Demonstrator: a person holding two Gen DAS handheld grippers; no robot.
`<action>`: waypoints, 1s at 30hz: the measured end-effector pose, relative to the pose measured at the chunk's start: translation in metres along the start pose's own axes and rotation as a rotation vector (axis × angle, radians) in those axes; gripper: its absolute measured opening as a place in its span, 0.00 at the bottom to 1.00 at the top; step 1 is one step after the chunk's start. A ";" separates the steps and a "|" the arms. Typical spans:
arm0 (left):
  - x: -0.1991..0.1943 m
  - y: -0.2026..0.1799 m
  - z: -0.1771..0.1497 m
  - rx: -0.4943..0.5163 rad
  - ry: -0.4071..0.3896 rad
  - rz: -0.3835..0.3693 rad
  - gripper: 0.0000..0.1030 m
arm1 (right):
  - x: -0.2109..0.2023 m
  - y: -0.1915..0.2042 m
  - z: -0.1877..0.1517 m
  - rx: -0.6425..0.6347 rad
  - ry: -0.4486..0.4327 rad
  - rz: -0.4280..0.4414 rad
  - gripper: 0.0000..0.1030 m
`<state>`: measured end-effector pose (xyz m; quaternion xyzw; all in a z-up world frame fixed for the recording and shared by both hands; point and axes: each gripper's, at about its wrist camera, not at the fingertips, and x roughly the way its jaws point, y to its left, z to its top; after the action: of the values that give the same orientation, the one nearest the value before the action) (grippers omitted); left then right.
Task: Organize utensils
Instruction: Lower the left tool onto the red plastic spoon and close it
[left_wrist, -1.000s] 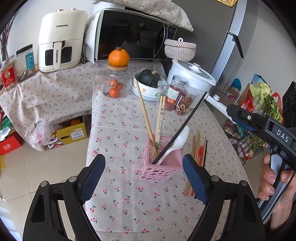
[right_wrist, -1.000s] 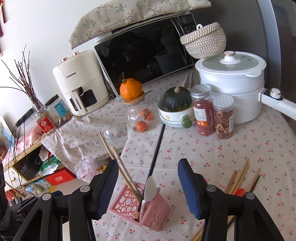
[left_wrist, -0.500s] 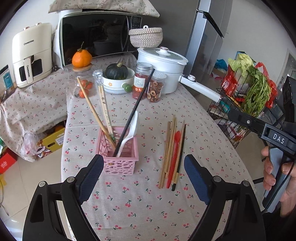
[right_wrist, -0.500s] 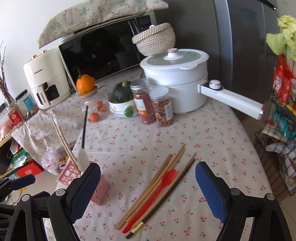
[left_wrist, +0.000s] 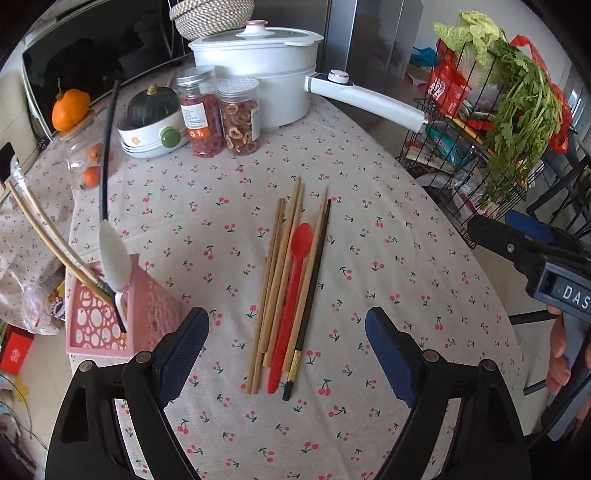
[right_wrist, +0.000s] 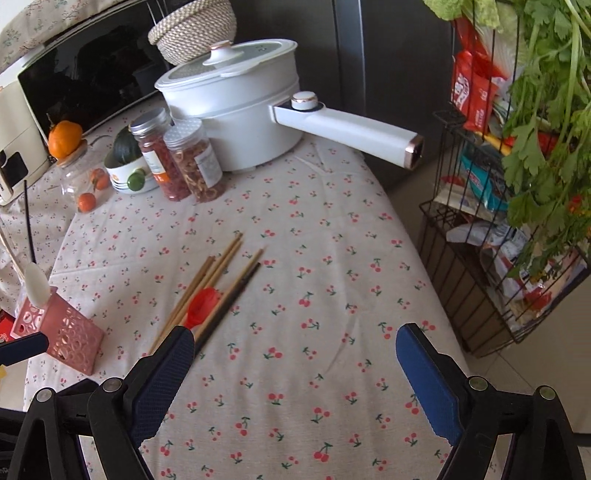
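On tablecloth: one red spoon, roughly six chopsticks.

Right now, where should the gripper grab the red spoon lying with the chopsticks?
Probably the red spoon is best taken by its long thin handle, near the end closest to the left gripper, coming straight down from above. It lies flat, squeezed between wooden chopsticks, so the fingers would need to straddle just that free handle tip.

tablecloth: matt printed cloth
chopsticks on it: bare wood
red spoon among them: glossy plastic
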<state>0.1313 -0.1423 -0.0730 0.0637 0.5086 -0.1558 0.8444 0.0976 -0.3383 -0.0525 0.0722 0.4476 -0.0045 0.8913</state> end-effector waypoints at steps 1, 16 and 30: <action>0.009 -0.003 0.006 0.000 0.009 -0.001 0.79 | 0.004 -0.004 -0.001 0.004 0.012 -0.012 0.90; 0.130 0.009 0.062 -0.089 0.133 -0.063 0.28 | 0.047 -0.048 0.003 0.199 0.147 0.020 0.90; 0.126 -0.008 0.067 0.004 0.073 0.001 0.00 | 0.050 -0.042 0.005 0.187 0.159 0.024 0.90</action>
<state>0.2393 -0.1922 -0.1515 0.0715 0.5387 -0.1539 0.8252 0.1286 -0.3777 -0.0945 0.1608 0.5133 -0.0299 0.8425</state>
